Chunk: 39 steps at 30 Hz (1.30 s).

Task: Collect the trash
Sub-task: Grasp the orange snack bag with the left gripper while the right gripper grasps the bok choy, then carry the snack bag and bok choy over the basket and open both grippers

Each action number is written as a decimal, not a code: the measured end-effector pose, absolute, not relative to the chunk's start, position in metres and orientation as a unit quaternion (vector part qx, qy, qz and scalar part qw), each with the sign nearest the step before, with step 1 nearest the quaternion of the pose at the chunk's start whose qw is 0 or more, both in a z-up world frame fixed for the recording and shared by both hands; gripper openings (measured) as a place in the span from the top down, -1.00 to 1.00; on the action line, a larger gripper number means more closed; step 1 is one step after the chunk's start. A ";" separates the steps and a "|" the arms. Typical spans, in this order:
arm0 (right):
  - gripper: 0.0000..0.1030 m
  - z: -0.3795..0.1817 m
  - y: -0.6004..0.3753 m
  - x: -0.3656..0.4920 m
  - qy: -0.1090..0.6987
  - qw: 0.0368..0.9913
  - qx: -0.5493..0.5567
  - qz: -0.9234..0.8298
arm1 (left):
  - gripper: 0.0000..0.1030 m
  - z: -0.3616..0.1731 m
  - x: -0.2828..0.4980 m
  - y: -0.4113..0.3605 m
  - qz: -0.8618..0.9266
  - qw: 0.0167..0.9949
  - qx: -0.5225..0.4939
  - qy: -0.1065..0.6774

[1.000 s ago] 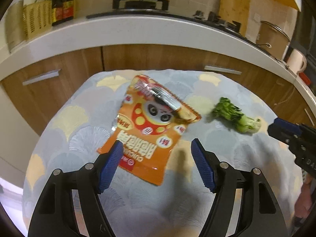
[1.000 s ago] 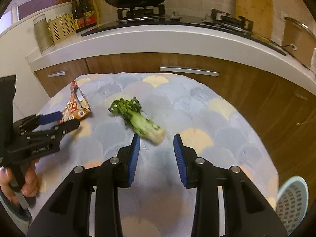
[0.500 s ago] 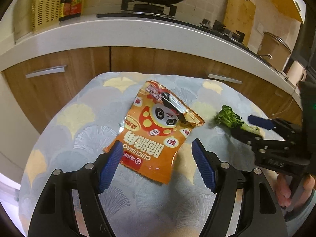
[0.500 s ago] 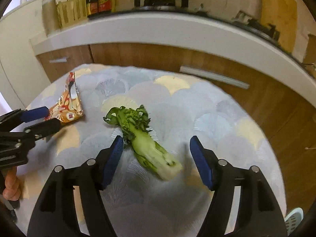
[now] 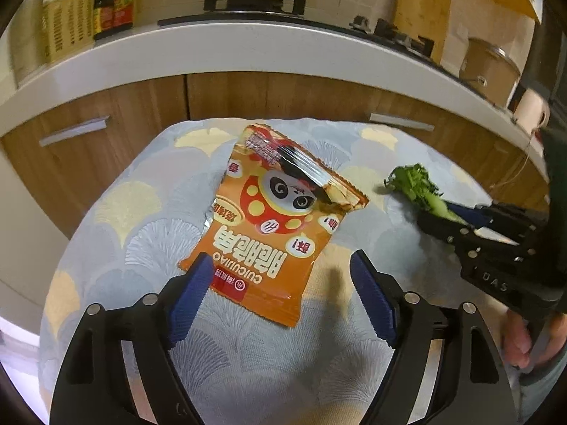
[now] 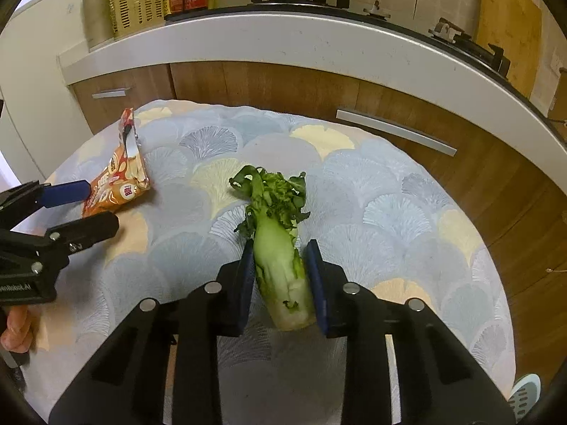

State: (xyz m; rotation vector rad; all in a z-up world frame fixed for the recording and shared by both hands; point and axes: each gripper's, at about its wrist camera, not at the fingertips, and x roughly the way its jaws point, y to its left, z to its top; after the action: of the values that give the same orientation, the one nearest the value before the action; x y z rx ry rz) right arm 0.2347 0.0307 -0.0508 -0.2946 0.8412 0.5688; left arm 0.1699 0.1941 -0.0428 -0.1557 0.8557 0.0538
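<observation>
An orange snack bag (image 5: 276, 219) with a panda print lies flat on the round table. My left gripper (image 5: 280, 258) hovers at its near edge, jaws opening, with the bag's lower edge between the blue pads and untouched. To the right lies a leafy green vegetable stalk (image 6: 280, 272), pale base towards me. My right gripper (image 6: 280, 248) is closing on it, with both pads against the stalk's sides. The left wrist view shows the right gripper (image 5: 446, 214) over the stalk (image 5: 414, 184). The right wrist view shows the left gripper (image 6: 101, 205) beside the bag (image 6: 120, 180).
The table's cloth (image 5: 141, 212) has a grey, blue and yellow fan pattern. Wooden cabinets (image 6: 283, 81) and a white counter (image 6: 301, 35) with a stove and wok stand close behind. A pale perforated basket (image 6: 524, 393) sits on the floor at lower right.
My right gripper opened wide, moved over the stalk, rolled to line up with it, and then narrowed around it. The left gripper stayed over the bag's edge, its pads slightly wider apart.
</observation>
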 end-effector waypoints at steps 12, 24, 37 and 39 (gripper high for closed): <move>0.53 -0.038 0.013 0.231 0.367 0.882 -0.100 0.278 | 0.70 -0.041 0.166 0.194 0.037 0.912 -0.064 0.402; 0.54 -0.019 -0.020 0.207 0.353 0.895 -0.078 0.263 | 0.90 -0.021 0.156 0.188 0.018 0.925 -0.085 0.369; 0.58 0.023 -0.107 0.154 0.317 0.922 -0.032 0.220 | 0.90 0.030 0.130 0.107 -0.063 0.941 -0.067 0.327; 0.58 0.027 -0.122 0.147 0.314 0.925 -0.024 0.212 | 0.90 0.037 0.125 0.090 -0.075 0.942 -0.061 0.321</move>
State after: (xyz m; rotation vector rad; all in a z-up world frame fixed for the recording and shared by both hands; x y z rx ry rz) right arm 0.1466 -0.1221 0.0269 -0.0501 0.6440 0.4347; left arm 0.1252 0.0897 0.0368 -0.1234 0.6548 -0.1538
